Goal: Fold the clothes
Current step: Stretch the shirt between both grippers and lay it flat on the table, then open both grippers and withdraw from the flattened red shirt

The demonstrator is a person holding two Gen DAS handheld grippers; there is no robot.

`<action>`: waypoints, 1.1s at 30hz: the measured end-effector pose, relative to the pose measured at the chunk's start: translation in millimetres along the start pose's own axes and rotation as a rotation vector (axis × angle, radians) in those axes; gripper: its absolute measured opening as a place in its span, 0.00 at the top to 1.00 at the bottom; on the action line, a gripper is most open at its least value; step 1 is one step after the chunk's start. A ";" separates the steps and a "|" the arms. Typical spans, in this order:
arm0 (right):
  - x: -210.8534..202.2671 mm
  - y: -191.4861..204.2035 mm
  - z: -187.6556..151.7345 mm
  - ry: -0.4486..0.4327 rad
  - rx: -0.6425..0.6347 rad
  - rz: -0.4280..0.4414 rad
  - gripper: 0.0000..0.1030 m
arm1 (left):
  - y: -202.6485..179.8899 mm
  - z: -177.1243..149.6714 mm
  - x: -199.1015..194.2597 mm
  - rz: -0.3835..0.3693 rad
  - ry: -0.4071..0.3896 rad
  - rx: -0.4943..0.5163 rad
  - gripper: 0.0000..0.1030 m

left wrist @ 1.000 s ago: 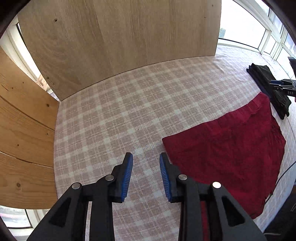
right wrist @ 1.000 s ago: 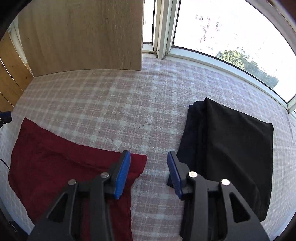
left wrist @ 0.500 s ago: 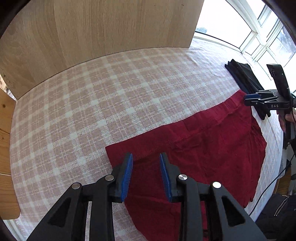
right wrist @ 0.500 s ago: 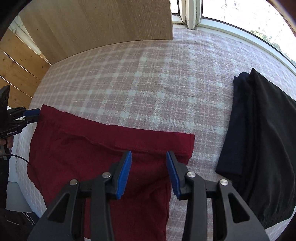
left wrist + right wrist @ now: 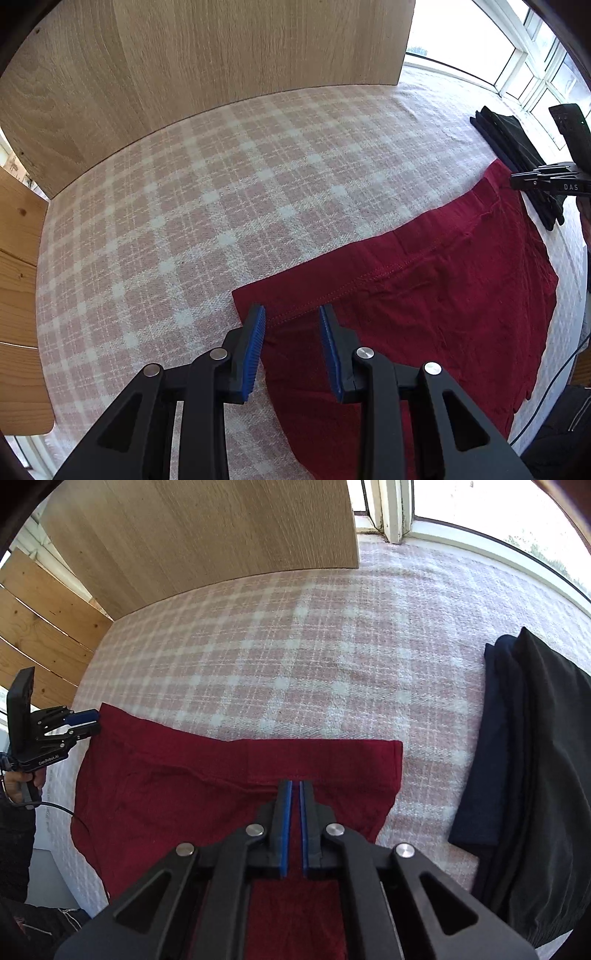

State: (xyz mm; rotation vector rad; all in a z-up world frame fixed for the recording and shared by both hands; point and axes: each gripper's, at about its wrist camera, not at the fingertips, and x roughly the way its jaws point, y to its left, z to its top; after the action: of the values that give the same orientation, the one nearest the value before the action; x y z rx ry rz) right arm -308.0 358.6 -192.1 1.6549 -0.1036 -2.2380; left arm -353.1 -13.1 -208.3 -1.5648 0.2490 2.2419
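Right claw has pinched the flat red garment; left claw spread.

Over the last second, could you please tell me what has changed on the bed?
Both tongs moved in over the red garment. The right tongs closed at its waistband; the left tongs remain open above the other corner. The dark folded clothes stayed put.

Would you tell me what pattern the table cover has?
The cover is a pink-and-white plaid, clearest in the left wrist view.
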 end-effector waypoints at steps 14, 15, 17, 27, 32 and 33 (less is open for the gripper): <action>-35.8 -28.7 -153.7 0.086 0.112 -0.207 0.56 | -21.4 -29.7 -15.1 -0.044 0.003 0.034 0.72; -31.8 -28.7 -155.4 0.097 0.112 -0.212 0.56 | -23.3 -30.6 -15.3 -0.046 0.007 0.035 0.72; -29.0 -26.7 -158.0 0.089 0.105 -0.223 0.57 | -26.3 -32.8 -20.3 -0.049 -0.001 0.038 0.72; -64.2 -47.2 -180.6 0.068 0.209 -0.102 0.94 | -72.4 -60.2 -74.1 -0.088 -0.074 0.076 0.72; -78.5 -59.1 -179.6 0.072 0.229 -0.111 0.80 | -130.9 -83.1 -97.4 -0.147 -0.099 0.113 0.72; -87.4 -60.4 -177.7 0.035 0.226 -0.093 0.80 | -147.8 -86.6 -99.8 -0.162 -0.104 0.125 0.72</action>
State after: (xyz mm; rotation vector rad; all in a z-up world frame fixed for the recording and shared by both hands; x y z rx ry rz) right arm -133.6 469.9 -184.1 1.8480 -0.2868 -2.3374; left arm -187.6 68.0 -135.2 -1.3499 0.2207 2.1317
